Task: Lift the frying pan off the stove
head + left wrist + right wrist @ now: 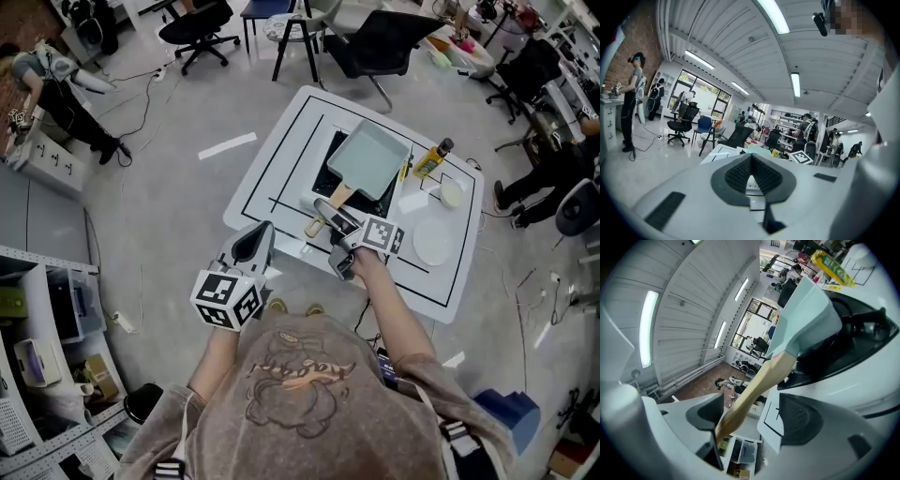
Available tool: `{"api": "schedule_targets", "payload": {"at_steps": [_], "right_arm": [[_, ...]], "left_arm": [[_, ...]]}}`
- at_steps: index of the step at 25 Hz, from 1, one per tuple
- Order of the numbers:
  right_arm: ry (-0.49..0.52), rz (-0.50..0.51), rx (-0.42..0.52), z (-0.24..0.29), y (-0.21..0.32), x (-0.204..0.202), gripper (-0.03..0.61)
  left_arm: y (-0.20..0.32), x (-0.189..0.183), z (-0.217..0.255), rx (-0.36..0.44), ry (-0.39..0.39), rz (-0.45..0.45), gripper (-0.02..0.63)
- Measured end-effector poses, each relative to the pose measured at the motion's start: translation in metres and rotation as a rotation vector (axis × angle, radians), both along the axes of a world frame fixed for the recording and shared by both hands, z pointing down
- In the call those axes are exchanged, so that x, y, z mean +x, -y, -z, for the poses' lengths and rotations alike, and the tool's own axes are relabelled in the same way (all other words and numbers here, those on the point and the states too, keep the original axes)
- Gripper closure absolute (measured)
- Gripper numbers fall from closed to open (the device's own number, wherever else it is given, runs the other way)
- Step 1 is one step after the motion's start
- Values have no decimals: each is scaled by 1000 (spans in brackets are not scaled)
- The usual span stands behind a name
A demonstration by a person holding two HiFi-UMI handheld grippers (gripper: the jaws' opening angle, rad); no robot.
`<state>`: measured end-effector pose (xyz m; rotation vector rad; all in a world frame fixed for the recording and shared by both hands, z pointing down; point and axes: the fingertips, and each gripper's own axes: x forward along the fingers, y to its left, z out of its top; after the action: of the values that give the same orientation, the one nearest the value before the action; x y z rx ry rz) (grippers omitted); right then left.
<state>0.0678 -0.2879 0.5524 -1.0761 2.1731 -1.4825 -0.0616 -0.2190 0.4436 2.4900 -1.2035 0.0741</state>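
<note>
1. The left gripper [253, 246] hangs by the near-left edge of the white table [272, 169], its jaws closed together on nothing.
2. The right gripper [750, 418] has its jaws apart around the wooden handle [759, 385], which lies against one pad.
3. The frying pan [367, 159] sits on the black stove [328, 176]. Its long axis is diagonal, with the handle towards the person and the body far-right.
4. It is rectangular, shallow and pale green.

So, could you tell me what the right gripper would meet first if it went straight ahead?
The wooden handle, already between the right gripper's open jaws; beyond it, probably the pan itself.
</note>
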Motion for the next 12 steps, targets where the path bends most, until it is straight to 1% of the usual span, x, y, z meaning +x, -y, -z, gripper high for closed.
{"api": "schedule_targets", "payload": {"at_steps": [12], "right_arm": [[10, 29, 13, 0, 11, -8, 254]], "left_arm": [[8, 2, -8, -26, -16, 5, 607]]}}
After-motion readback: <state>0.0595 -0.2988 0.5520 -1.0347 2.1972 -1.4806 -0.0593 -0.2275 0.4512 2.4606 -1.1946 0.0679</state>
